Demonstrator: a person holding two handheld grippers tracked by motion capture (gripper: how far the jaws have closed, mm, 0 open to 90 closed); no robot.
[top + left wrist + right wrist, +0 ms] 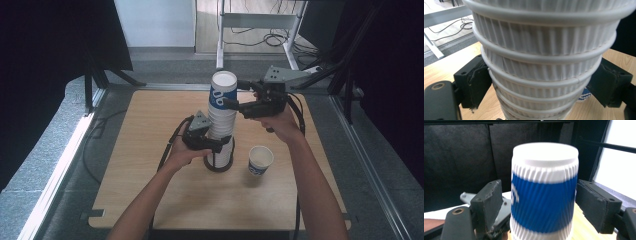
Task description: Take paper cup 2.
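Note:
A tall stack of ribbed white paper cups (221, 125) stands on a dark round base (219, 166) mid-table. My left gripper (220, 146) is shut on the stack low down; in the left gripper view its pads (477, 80) press the stack's (541, 62) two sides. The top cup (223, 92), white with a blue band, sits between the jaws of my right gripper (231, 94). In the right gripper view the jaws stand open on either side of this cup (544, 202), with a narrow gap at the left pad (490, 202).
A single cup (260, 160) of the same kind stands upright, mouth up, to the right of the stack. The wooden table (150, 165) has bare room at left and front. Black curtains and frame legs stand around; cables lie on the floor beyond.

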